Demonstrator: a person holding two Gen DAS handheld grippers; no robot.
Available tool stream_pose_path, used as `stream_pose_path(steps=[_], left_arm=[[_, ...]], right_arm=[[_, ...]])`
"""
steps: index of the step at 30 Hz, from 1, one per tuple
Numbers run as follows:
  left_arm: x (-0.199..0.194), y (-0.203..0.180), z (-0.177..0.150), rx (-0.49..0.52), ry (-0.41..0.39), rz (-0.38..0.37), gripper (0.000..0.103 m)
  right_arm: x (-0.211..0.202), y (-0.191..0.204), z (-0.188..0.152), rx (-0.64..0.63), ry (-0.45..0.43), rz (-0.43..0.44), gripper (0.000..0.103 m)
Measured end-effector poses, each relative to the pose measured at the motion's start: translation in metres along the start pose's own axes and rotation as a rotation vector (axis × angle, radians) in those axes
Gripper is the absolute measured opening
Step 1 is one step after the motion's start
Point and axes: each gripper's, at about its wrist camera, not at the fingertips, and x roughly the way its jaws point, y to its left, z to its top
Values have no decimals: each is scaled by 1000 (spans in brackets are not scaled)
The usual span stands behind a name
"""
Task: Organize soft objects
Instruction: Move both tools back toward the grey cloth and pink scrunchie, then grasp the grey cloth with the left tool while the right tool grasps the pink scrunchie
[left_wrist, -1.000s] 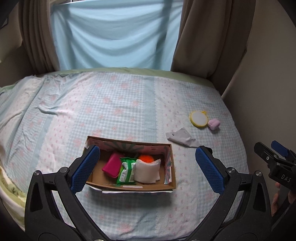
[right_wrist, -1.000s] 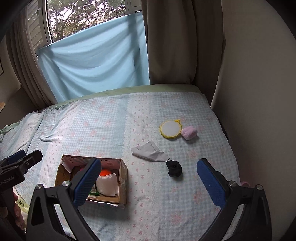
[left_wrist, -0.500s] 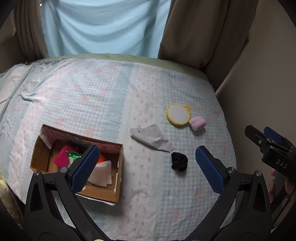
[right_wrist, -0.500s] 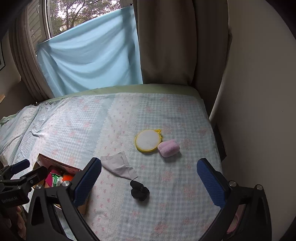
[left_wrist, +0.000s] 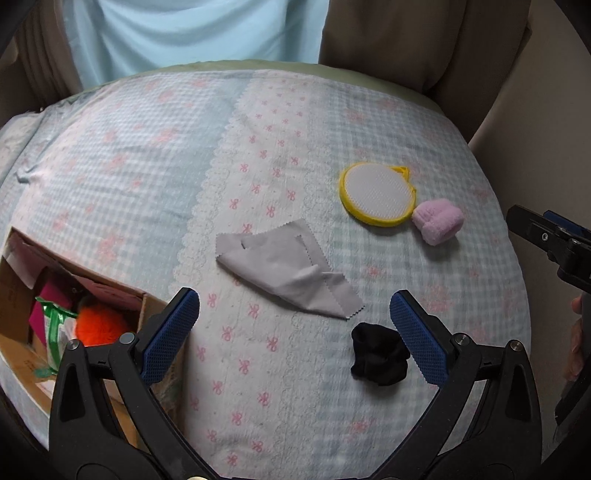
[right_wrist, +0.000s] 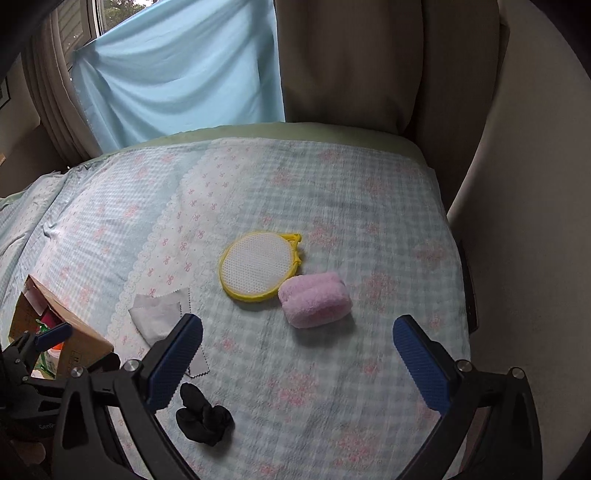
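On the patterned bedspread lie a grey cloth (left_wrist: 286, 271) (right_wrist: 162, 317), a black scrunchie (left_wrist: 378, 359) (right_wrist: 203, 417), a round yellow-rimmed white pad (left_wrist: 376, 194) (right_wrist: 256, 266) and a fluffy pink roll (left_wrist: 437, 223) (right_wrist: 314, 299). The cardboard box (left_wrist: 22, 363) (right_wrist: 64, 326) at the left holds an orange pompom (left_wrist: 98, 326), a green packet and a magenta item. My left gripper (left_wrist: 295, 336) is open and empty above the cloth and scrunchie. My right gripper (right_wrist: 297, 356) is open and empty, just short of the pink roll. The right gripper's tip also shows at the right edge (left_wrist: 554, 240).
The bed's far edge meets brown curtains (right_wrist: 351, 62) and a hanging light-blue sheet (right_wrist: 177, 77). A beige wall (right_wrist: 535, 184) runs along the bed's right side. A hand (left_wrist: 578, 332) holding the right gripper shows at the right edge of the left wrist view.
Both grippers have moved right and forward, away from the box and nearer the loose items. The box has slid to the left edge of both views. Both stay open.
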Motion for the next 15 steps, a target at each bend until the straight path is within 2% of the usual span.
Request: stream_pose_path(steps=[9, 13, 15], left_arm=[[98, 2, -16, 25, 33, 63, 96], [122, 6, -18, 18, 52, 60, 91], [124, 6, -16, 24, 27, 55, 91]], right_arm=[[92, -15, -15, -60, 48, 23, 103], [115, -18, -15, -70, 60, 34, 103], [124, -19, -14, -73, 62, 34, 103]])
